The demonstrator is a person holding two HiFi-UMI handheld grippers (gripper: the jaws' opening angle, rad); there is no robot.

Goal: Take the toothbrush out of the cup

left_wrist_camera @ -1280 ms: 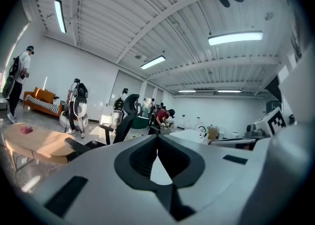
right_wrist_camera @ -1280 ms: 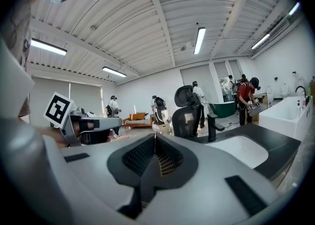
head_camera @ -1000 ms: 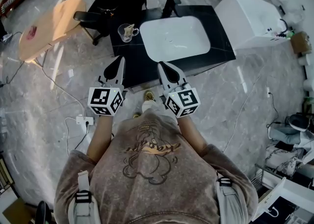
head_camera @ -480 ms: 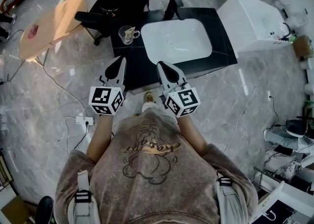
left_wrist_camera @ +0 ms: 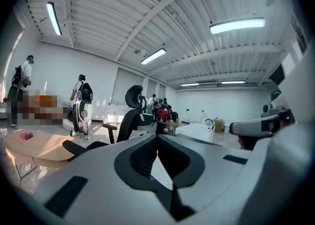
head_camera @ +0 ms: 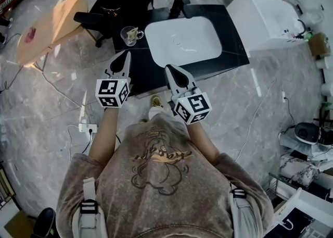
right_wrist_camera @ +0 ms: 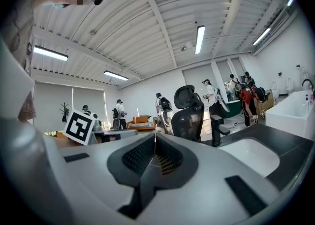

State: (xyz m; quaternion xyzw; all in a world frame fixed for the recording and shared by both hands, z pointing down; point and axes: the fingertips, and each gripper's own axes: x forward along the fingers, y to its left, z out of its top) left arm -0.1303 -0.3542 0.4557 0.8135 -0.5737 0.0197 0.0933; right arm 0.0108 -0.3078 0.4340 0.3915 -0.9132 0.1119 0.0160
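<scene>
A clear glass cup (head_camera: 131, 35) with a handle stands on the far left corner of the black counter (head_camera: 231, 34), with the toothbrush (head_camera: 133, 32) leaning inside it. My left gripper (head_camera: 127, 53) is shut and empty. It points at the counter's left edge, a short way in front of the cup. My right gripper (head_camera: 168, 67) is also shut and empty, over the counter's near edge in front of the white basin (head_camera: 183, 40). The left gripper view shows its jaws (left_wrist_camera: 157, 135) closed, and so does the right gripper view (right_wrist_camera: 154, 138). Neither gripper view shows the cup.
A black faucet (head_camera: 179, 2) rises behind the basin. A black office chair (head_camera: 112, 2) and a round wooden table (head_camera: 49, 26) stand to the left. A white tub (head_camera: 265, 15) is at the right. A power strip (head_camera: 86, 126) and cables lie on the floor. People stand far off.
My left gripper has moved forward, closer to the cup. The right gripper has stayed where it was. Both remain shut.
</scene>
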